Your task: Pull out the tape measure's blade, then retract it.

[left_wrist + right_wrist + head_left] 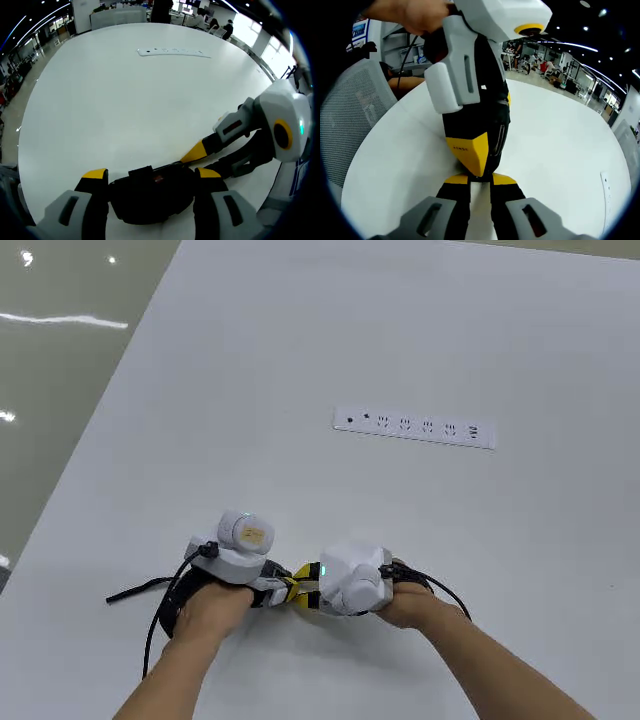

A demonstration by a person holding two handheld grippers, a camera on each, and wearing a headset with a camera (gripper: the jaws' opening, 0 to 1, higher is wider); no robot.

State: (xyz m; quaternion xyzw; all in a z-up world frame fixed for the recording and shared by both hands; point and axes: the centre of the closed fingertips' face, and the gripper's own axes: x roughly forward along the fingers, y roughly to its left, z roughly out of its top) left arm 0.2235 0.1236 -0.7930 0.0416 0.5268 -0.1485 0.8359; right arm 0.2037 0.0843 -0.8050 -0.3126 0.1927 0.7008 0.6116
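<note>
A black tape measure sits on the white table, gripped across its body by my left gripper, whose yellow-tipped jaws are shut on it. In the head view both grippers meet at the table's near edge, left gripper and right gripper tip to tip. My right gripper has its jaws drawn close together right at the tape measure, seemingly pinching the blade's end. No length of blade shows between the two grippers. The right gripper comes into the left gripper view from the right.
A white power strip lies farther back on the table, also seen as the power strip. A black cable trails left from the left hand. A mesh chair back stands past the table's edge.
</note>
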